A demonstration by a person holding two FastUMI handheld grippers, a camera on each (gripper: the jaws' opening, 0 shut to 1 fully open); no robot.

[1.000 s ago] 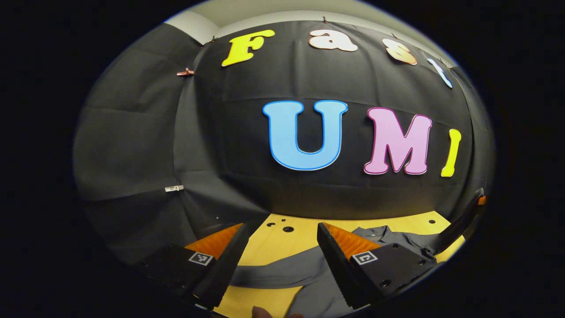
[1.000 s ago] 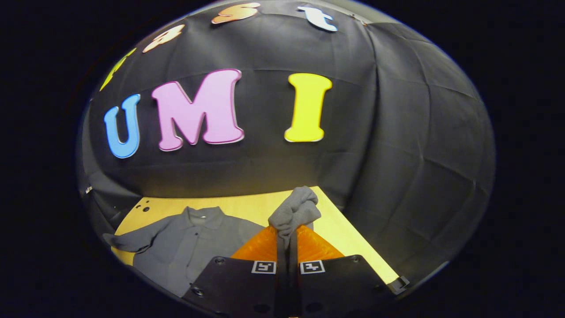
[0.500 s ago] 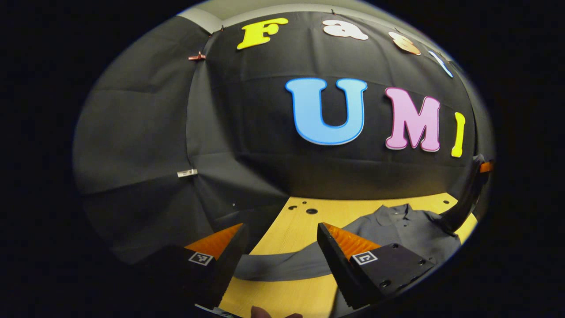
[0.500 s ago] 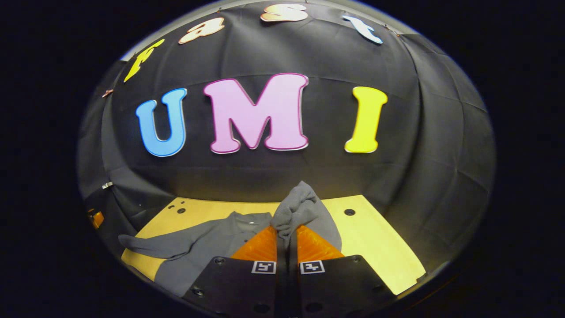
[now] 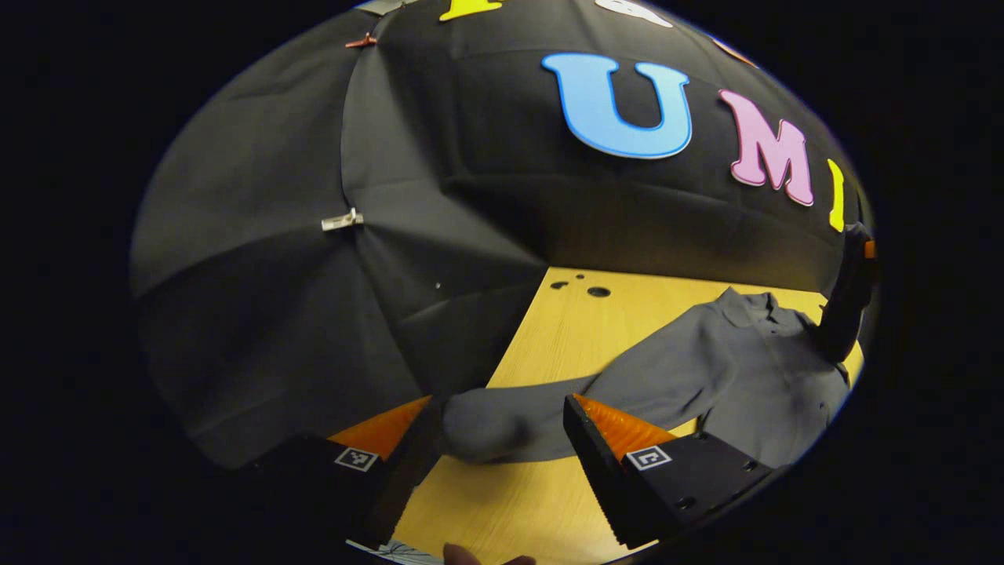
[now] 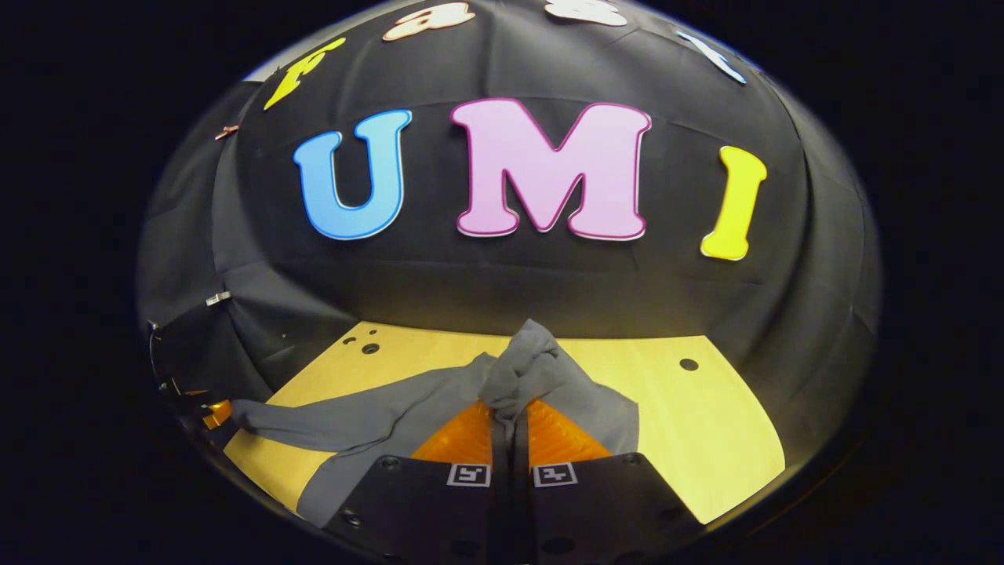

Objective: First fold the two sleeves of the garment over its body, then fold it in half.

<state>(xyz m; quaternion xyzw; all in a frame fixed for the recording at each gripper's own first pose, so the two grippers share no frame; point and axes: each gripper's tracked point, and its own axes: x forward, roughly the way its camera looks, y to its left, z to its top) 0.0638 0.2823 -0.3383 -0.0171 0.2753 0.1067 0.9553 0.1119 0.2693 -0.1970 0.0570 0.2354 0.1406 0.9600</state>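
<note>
- In the left gripper view, your left claw (image 5: 494, 416) was released, its two fingers spread wide above the pale yellow wooden counter (image 5: 565, 329).
- The cuff end of the grey long-sleeved shirt's left sleeve (image 5: 502, 424) lay flat on the counter between those spread fingers; whether either finger touched the cloth I cannot tell.
- From that cuff the sleeve ran up and to the right, to the body of the grey shirt (image 5: 753, 377), which lay spread on the counter with its collar toward the black cloth wall (image 5: 259, 235).
- At the far right edge of that view, your right claw (image 5: 843, 306) stood over the shirt's far shoulder, dark and partly cut off by the edge.
- In the right gripper view, your left claw (image 6: 205, 412) showed at the far left, low by the counter's edge and just beside the tip of the outstretched sleeve (image 6: 314, 424).
- The shirt (image 6: 392, 424) stretched from that sleeve rightward across the counter (image 6: 706, 424).
- Your right claw (image 6: 510, 424) was clenched on a bunched fold of the other sleeve (image 6: 529, 369), the cloth pinched between both fingers and raised off the counter, with the rest draping down on either side.
- To the right of the shirt, the counter ran to the cloth wall (image 6: 808, 329).
</note>
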